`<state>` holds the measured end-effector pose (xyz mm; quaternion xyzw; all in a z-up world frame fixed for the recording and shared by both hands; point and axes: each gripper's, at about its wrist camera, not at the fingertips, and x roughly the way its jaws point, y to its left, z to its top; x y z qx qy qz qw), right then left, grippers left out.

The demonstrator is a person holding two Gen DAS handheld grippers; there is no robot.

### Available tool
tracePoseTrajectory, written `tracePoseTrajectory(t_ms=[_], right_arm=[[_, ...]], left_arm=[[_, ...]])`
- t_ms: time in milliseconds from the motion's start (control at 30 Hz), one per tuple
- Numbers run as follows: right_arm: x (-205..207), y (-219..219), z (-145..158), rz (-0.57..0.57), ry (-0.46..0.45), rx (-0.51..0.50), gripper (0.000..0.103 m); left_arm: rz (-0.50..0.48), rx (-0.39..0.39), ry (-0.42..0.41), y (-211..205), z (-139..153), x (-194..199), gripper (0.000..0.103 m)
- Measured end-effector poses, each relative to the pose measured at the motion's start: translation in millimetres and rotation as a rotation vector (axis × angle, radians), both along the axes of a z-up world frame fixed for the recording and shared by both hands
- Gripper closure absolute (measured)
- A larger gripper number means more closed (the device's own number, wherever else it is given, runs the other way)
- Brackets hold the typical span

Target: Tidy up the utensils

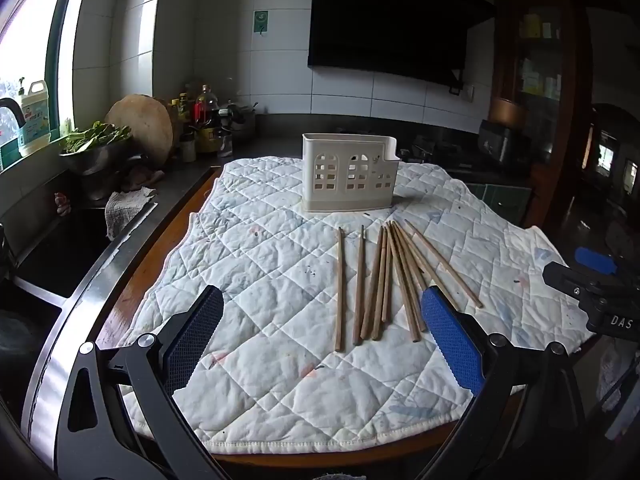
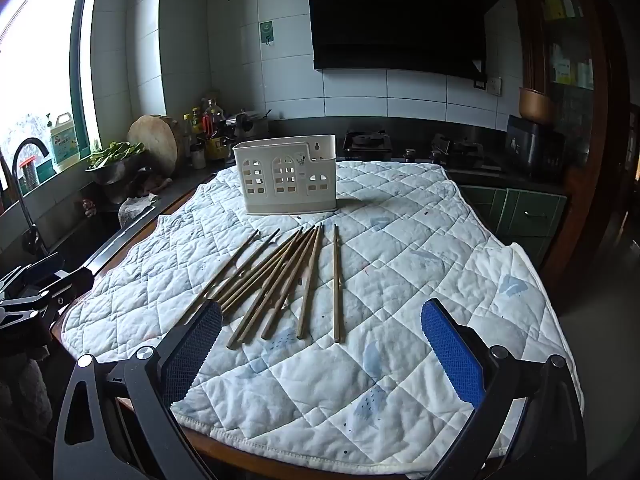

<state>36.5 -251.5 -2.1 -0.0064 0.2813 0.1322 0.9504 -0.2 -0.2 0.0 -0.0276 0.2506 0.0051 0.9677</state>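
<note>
Wooden chopsticks [image 1: 384, 280] lay loose on the quilt [image 1: 260, 264], fanned out just in front of the upright white holder [image 1: 350, 178], apparently ten in all, though overlaps hindered counting. The left gripper [image 1: 322, 336] and right gripper [image 2: 322, 340] both hovered above the quilt's near edge, jaws spread apart, gripping nothing.

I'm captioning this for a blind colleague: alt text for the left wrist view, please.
Wooden chopsticks lie loose on a white quilted cloth, in front of an empty cream utensil holder. The open left gripper hovers above them, holding nothing.
</note>
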Motion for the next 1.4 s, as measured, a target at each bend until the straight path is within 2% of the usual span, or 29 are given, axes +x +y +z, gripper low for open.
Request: tracePoseTrajectory(t_ms=[200, 1400], right_arm=[[-0.6, -0.3, 0.0, 0.0, -0.005, 0.001, 0.006], [-1.2, 2.2, 2.3, 0.006, -0.011, -0.004, 0.006]], left_arm=[[-0.001, 0.019, 0.005, -2.2, 0.2, -0.3, 0.005], [0.005, 0.015, 0.008, 0.5, 0.2, 0.8, 0.005]])
